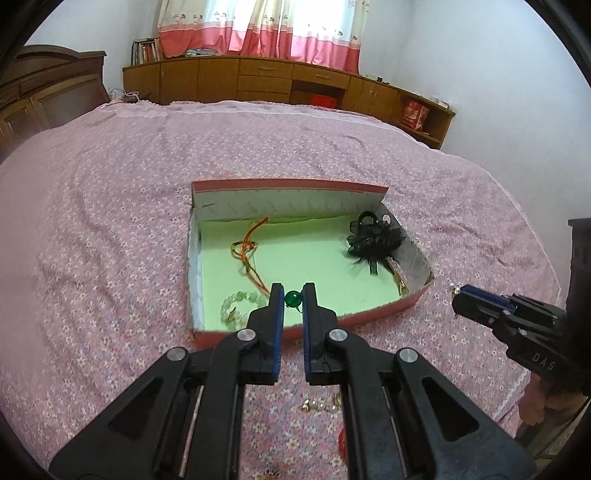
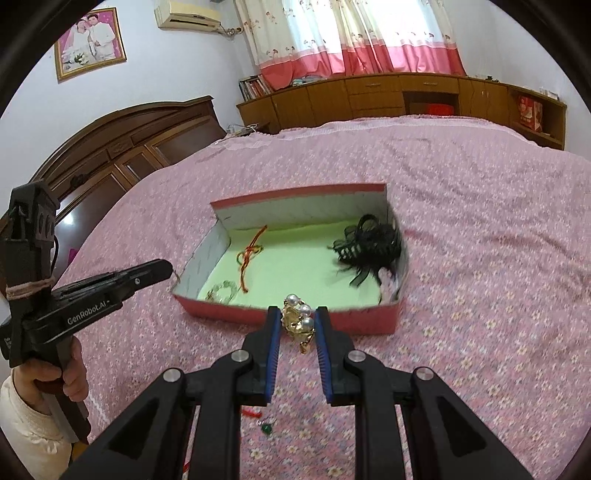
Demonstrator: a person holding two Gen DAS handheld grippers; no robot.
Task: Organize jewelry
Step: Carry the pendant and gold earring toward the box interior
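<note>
Green glass bead (image 1: 293, 298) sits pinched in the left tongs (image 1: 293, 295) above the box (image 1: 354, 318); the right tongs (image 2: 297, 320) clamp a gold pearl brooch (image 2: 298, 320) near its front wall. Either small piece could slip if a grip loosens. The brooch's long axis runs toward the camera, pearls forward

Location: home bedroom. Indicators: bed (image 2: 461, 206) with pink floral cover, wooden headboard (image 2: 122, 147), low wooden cabinets (image 1: 280, 83), pink-and-white curtains (image 2: 351, 40), wall air conditioner (image 2: 186, 14), framed portrait (image 2: 90, 42).
</note>
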